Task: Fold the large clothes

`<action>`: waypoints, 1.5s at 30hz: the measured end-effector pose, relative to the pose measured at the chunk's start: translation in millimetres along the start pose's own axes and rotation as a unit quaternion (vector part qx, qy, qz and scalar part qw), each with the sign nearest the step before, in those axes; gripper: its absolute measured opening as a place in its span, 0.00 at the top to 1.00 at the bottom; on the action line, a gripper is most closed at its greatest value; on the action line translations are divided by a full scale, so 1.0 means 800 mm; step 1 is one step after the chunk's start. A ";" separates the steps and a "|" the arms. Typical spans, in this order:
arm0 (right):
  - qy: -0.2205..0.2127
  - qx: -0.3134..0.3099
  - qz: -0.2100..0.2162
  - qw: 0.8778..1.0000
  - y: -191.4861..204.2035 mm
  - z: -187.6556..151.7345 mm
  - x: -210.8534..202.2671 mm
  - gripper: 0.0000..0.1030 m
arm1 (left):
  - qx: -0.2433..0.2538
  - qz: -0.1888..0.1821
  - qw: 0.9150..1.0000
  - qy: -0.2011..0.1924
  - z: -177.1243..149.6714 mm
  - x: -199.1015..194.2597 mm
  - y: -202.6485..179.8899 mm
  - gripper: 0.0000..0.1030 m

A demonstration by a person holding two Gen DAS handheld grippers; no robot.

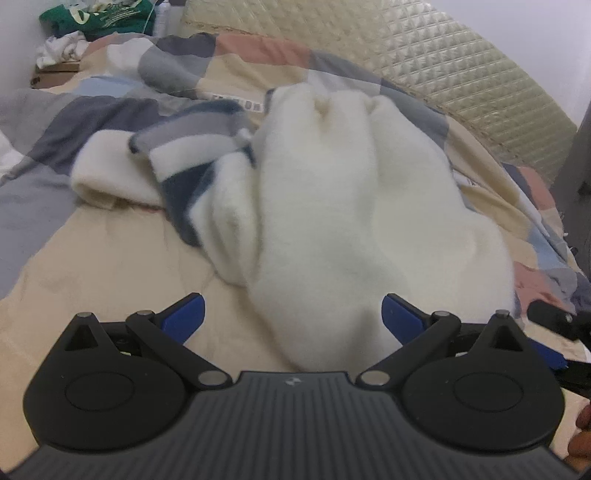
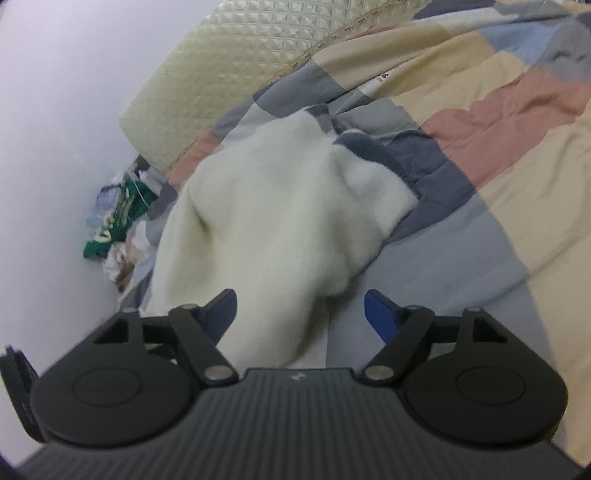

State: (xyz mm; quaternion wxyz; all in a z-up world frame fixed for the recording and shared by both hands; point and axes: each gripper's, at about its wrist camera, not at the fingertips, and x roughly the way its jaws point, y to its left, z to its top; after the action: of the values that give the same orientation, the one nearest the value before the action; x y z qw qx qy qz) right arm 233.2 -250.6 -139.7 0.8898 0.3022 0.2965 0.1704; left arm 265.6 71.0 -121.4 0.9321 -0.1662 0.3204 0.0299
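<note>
The bed [image 1: 92, 251] fills both views, spread with a patchwork quilt [image 2: 498, 122] of beige, grey, blue and salmon squares. Behind it a cream diamond-quilted headboard [image 1: 461, 62] leans against a pale wall [image 2: 48, 92].

On the quilt lies the big fluffy white garment with navy and grey striped trim [image 1: 332, 206], bunched and motion-blurred; its near end runs under both camera housings, so that edge is hidden.

In the far corner sits a heap of clothes topped by a green printed one [image 1: 107, 18], too small to sort out.

The left tool [image 1: 291, 317] stands wide, white fleece between its blue fingers [image 1: 186, 314] without being pinched. The right tool [image 2: 301, 314] is likewise parted, fleece brushing its left finger.
</note>
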 end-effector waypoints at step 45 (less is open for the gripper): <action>-0.084 -0.155 0.085 0.981 0.080 -0.045 -0.240 0.90 | 0.000 -0.258 0.959 -0.121 -0.087 -0.322 0.004 0.81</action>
State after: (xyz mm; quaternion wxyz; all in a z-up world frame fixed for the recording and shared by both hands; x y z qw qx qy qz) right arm 55.4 -278.7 -40.3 0.9299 0.1981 0.1636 0.2632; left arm 19.6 64.3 -17.5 0.9401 -0.2384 0.1511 -0.1912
